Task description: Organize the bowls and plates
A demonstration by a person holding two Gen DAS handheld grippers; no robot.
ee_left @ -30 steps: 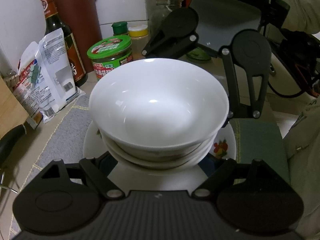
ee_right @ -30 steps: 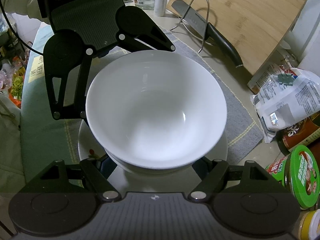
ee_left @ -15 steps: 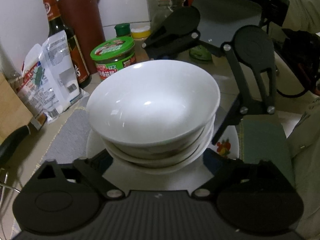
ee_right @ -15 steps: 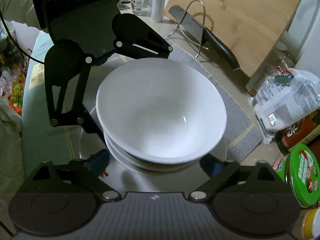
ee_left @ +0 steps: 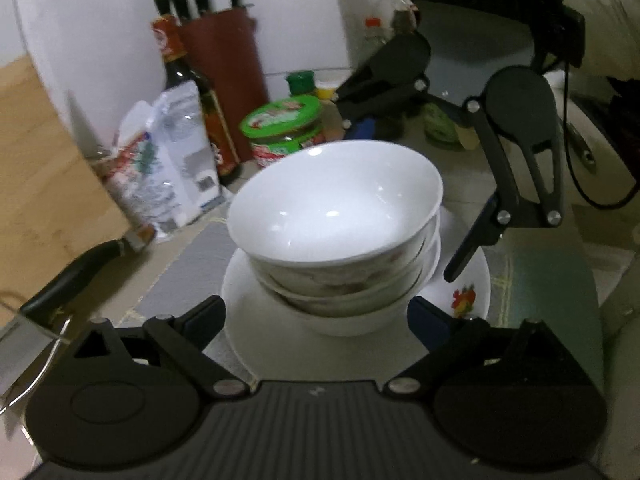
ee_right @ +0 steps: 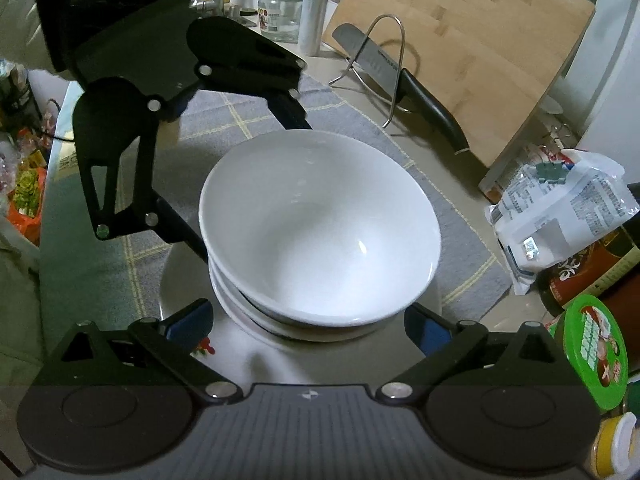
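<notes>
White bowls (ee_left: pixel 336 216) sit nested in a stack on a white plate (ee_left: pixel 472 280) with a small flower picture. The plate rests on a grey mat (ee_right: pixel 452 240) on the counter. Stacking the bowls this way saves room and keeps them steady, I think.

The left gripper (ee_left: pixel 316 316) has its jaws spread wide, one on each side of the stack, not touching it. The right gripper (ee_right: pixel 308 320) is spread the same way from the other side. Neither one holds anything. They face each other with the bowls in the middle.

Around the stack are a green-lidded jar (ee_left: pixel 284 128), a dark sauce bottle (ee_left: pixel 188 88), a white bag (ee_left: pixel 168 160), a knife (ee_right: pixel 408 84) on a wire stand, and a wooden cutting board (ee_right: pixel 472 48).

A second ago both grippers were close in around the top bowl. Now both have pulled back and up, so the bowls look smaller and more of the mat shows. The stack has stayed on the plate.
</notes>
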